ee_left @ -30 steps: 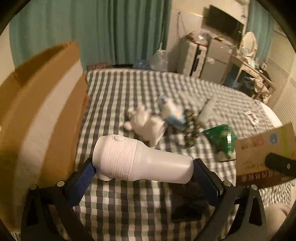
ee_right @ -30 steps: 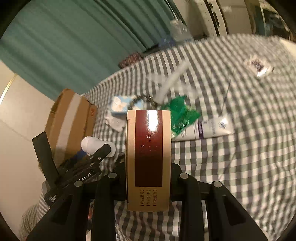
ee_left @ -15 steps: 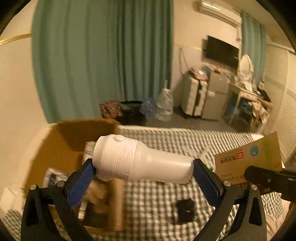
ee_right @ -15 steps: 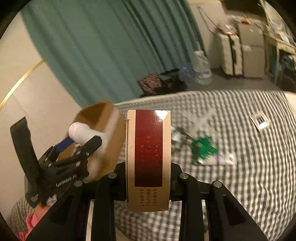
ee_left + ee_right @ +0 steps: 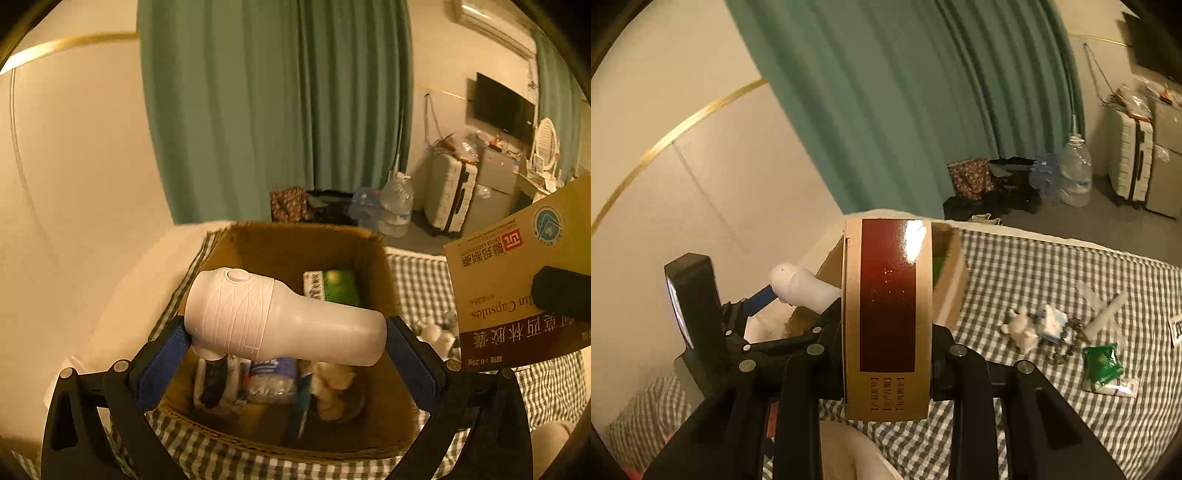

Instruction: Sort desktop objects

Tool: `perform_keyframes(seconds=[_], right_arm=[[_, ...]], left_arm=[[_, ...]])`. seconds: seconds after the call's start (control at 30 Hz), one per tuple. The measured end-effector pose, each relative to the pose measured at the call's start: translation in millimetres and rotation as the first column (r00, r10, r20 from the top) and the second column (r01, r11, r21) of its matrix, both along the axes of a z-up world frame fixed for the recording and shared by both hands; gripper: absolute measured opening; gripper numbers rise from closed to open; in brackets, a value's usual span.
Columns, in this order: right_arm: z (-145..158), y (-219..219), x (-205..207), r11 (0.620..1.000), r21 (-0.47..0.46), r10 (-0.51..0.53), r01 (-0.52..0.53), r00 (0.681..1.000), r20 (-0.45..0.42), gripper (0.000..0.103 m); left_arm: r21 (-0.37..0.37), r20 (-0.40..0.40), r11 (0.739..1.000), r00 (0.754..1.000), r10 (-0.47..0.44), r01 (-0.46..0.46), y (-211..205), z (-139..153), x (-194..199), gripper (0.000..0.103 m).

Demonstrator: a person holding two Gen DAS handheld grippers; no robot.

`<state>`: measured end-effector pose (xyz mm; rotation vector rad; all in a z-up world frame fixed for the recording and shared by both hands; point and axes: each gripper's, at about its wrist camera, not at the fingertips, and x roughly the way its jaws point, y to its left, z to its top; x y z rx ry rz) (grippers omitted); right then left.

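Observation:
My left gripper (image 5: 288, 332) is shut on a white handheld device (image 5: 280, 319), held sideways just above the open cardboard box (image 5: 376, 254). The box holds a green packet, a plush toy and other items. My right gripper (image 5: 888, 354) is shut on a tan and dark-red capsule box (image 5: 888, 306), held upright to the right of the cardboard box (image 5: 951, 291); it also shows in the left wrist view (image 5: 517, 273). The left gripper and white device (image 5: 801, 286) show at the left of the right wrist view.
On the checked bedspread (image 5: 1034, 266) lie a white plush toy (image 5: 1021, 328), a blue-white pack (image 5: 1052, 319), a bead string (image 5: 1067, 347), a white tube (image 5: 1108, 310) and a green packet (image 5: 1102, 365). A wall and green curtain stand behind the box.
Both grippers swung left and lifted from the item pile toward the cardboard box. The left gripper with the white device now hangs over the box opening; the capsule box came alongside.

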<state>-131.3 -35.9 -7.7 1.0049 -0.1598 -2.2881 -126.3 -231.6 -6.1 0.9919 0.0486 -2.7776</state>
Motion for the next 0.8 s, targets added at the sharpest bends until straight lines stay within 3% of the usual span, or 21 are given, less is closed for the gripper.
perform_keyframes(seconds=[0.13, 0.43, 0.6, 0.8], right_arm=[[-15, -16, -16, 1.0, 0.012, 0.018, -0.019, 0.999, 0.038, 0.028], [-45, -37, -58, 0.999, 0.04, 0.008, -0.012, 0.994, 0.105, 0.029], [-53, -48, -69, 0.999, 0.048, 0.009, -0.016, 0.992, 0.126, 0.031], [-54, -60, -68, 0.998, 0.057, 0.029, -0.036, 0.993, 0.117, 0.032]], left_arm=[[0.032, 0.024, 0.999, 1.0, 0.004, -0.004, -14, -13, -5, 0.103], [0.12, 0.201, 0.991, 0.979, 0.038, -0.063, -45, -50, -27, 0.103], [-0.006, 0.21, 0.998, 0.976, 0.061, -0.061, -36, -54, -31, 0.103], [0.071, 0.214, 0.997, 0.976, -0.031, 0.016, -36, -53, -33, 0.103]])
